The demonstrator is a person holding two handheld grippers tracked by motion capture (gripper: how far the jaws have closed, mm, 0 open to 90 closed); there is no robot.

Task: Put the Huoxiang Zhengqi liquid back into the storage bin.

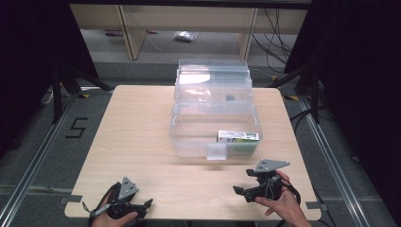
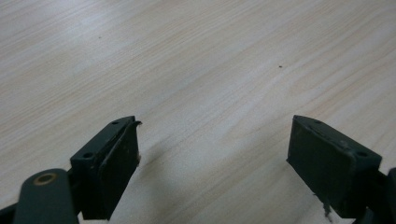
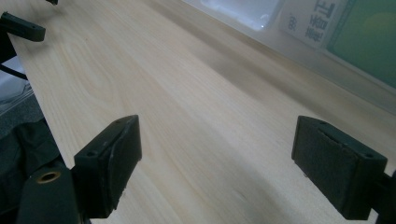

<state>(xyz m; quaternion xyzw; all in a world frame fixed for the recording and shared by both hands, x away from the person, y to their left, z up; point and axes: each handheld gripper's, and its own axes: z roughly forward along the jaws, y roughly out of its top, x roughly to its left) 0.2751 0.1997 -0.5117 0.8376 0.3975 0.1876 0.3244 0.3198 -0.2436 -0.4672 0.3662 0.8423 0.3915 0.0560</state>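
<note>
In the high view a pale wooden worktop (image 1: pixel 142 127) fills the middle of the frame. A clear plastic bin (image 1: pixel 215 130) stands on it, right of centre and toward the upper half, with its lid (image 1: pixel 213 78) swung up behind it. Inside the bin, at its lower right corner, lies a carton (image 1: pixel 238 136) with a white and green face, close against the front wall. A small clear latch (image 1: pixel 216 152) hangs from the front wall just left of the carton.

The left gripper (image 1: pixel 137 206) sits at the lower left of the high view, near the bottom edge of the worktop, held in a hand (image 1: pixel 113 217). In the left gripper view its jaws stand wide apart over bare wood and hold nothing (image 2: pixel 215 144).

The right gripper (image 1: pixel 243 190) is at the lower right of the high view, below the bin and apart from it, held in the other hand (image 1: pixel 281 203). In the right gripper view its jaws are also spread wide with nothing between them (image 3: pixel 217 149); the bin wall and the carton (image 3: pixel 359 32) run across the upper right of that frame, well beyond the jaw tips. The left gripper's black tip shows at the upper left corner there.
</note>
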